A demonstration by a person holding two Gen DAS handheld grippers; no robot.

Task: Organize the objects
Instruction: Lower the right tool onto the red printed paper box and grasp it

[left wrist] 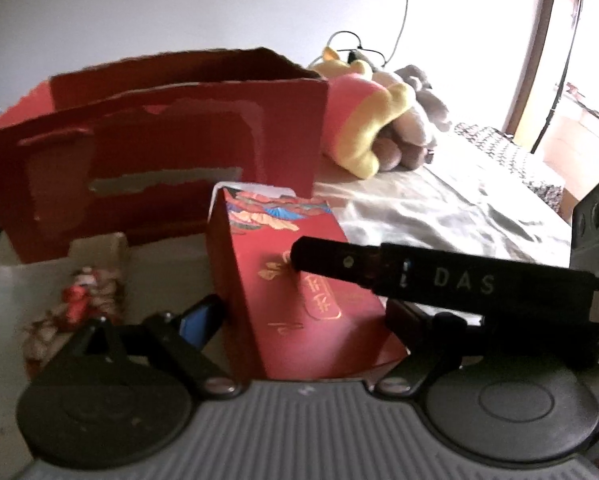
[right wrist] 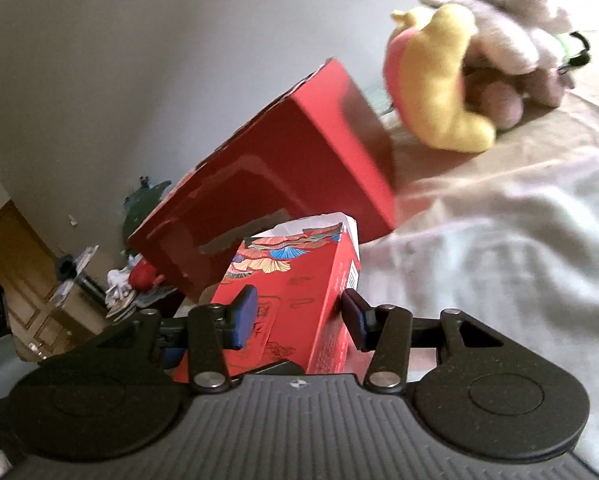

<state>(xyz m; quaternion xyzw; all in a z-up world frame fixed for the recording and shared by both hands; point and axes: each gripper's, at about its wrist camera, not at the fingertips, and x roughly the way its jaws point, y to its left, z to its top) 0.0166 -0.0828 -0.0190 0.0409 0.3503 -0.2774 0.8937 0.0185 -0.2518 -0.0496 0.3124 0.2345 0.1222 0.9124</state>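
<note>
A small red carton (left wrist: 299,300) with gold characters and a fan pattern stands tilted on the pale sheet. In the left wrist view it sits between the jaws of my left gripper (left wrist: 303,320). The blue left pad (left wrist: 201,320) touches its side, and the right finger is mostly hidden. A black finger (left wrist: 379,268) of my right gripper lies across the carton's printed face. In the right wrist view the carton (right wrist: 291,300) fills the gap of my right gripper (right wrist: 299,320), with both blue pads against it.
A big torn red paper bag (left wrist: 159,140) stands open just behind the carton, also seen as the bag (right wrist: 299,152). Yellow-and-pink and grey plush toys (left wrist: 371,120) lie behind it to the right. A small red trinket (left wrist: 79,300) lies at left. The wrinkled sheet (right wrist: 499,260) spreads to the right.
</note>
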